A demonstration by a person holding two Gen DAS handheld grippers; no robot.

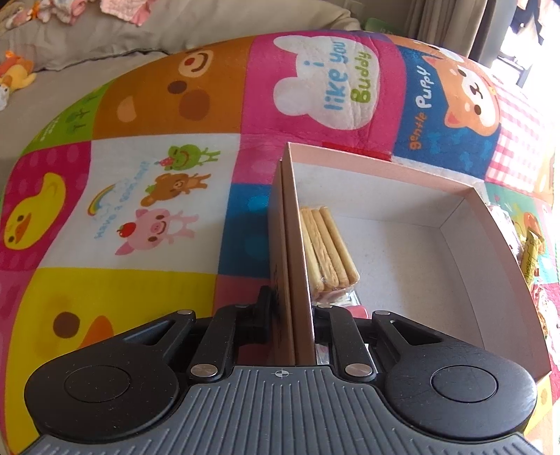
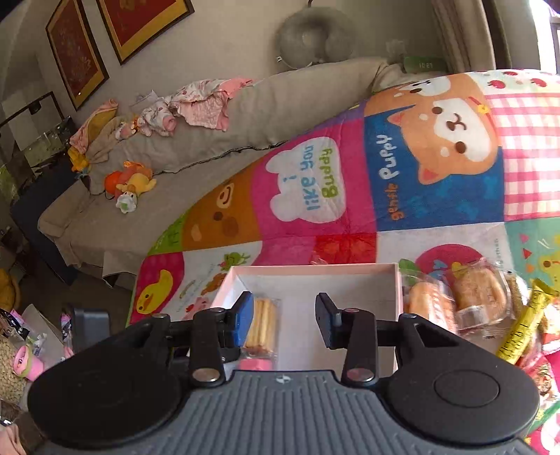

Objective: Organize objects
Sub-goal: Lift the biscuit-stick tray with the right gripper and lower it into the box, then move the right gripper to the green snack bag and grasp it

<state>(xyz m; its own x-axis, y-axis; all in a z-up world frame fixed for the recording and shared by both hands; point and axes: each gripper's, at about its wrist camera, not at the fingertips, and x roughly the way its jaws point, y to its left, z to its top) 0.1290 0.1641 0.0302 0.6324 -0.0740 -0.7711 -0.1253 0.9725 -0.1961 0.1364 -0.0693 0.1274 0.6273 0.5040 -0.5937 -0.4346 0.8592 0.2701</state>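
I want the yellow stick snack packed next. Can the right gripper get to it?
Probably yes. The right gripper is open and empty above the box, and the yellow stick snack lies uncovered on the blanket just beside the box.

A grey sofa [image 2: 210,140] strewn with pink clothes [image 2: 206,101] sits below two framed pictures [image 2: 105,38] on the wall; daylight enters past curtains [image 2: 462,31].

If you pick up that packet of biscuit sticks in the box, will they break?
Probably, if squeezed: the biscuit sticks look thin and dry. The clear wrapper looks slippery and crinkly. The packet is probably light, lying flat in the box, so unlikely to roll.
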